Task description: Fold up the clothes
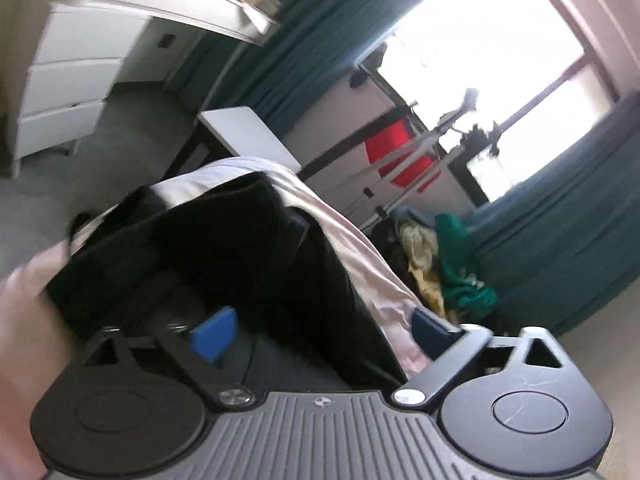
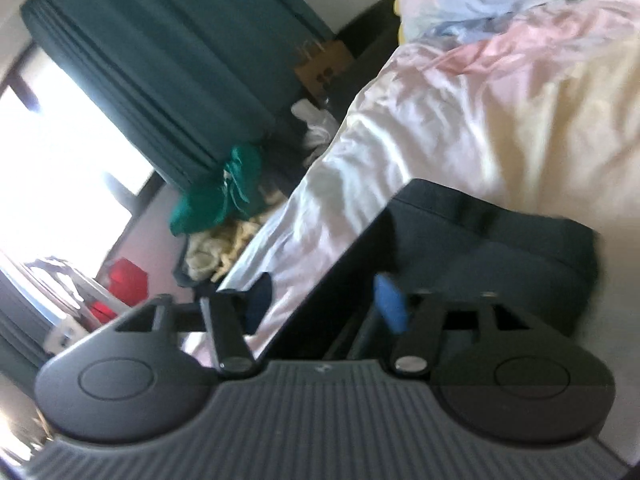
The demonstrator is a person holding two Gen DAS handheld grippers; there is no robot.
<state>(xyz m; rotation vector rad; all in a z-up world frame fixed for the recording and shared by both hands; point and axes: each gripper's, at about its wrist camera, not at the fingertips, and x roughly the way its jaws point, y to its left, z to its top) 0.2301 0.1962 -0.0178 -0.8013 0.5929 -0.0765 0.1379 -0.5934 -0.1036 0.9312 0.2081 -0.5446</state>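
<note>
Black folded garment (image 1: 208, 248) lies on the bed (image 2: 460, 120) just ahead of both spread, empty jaws, left hand-held gripper (image 1: 320, 330) and right hand-held gripper (image 2: 324, 300) about equally near.
</note>
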